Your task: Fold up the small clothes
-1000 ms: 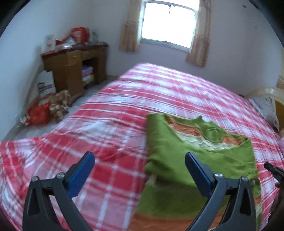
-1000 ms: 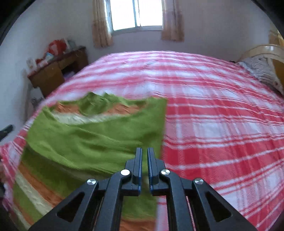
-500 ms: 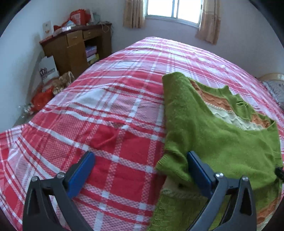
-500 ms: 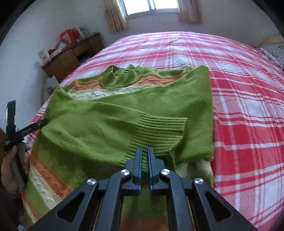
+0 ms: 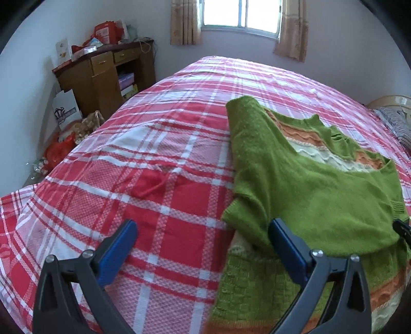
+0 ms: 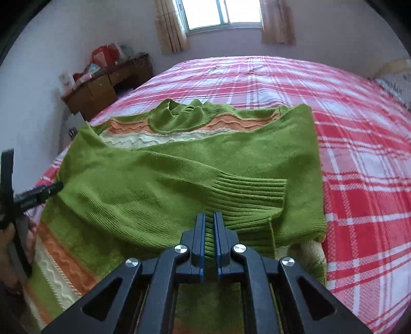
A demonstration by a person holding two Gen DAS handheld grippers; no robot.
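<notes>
Green sweater spread on plaid bed, both sleeves folded across the chest, collar toward twelve o'clock. Right gripper clamped on ribbed cuff, apparently pinching the knit. Left gripper spread wide, gripping nothing, over the sweater's nine o'clock edge.

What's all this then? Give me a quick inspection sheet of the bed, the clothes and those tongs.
Surface: bed under a red and white plaid cover.
Job's things: green sweater, sleeves folded across the body.
Clutter: nothing seen on the bed.
Grippers: left tongs open, one finger over the sweater's edge; right tongs shut on sleeve cuff.
Cables: nothing seen.
Surroundings: wooden desk piled with items, bags on floor, curtained window.
</notes>
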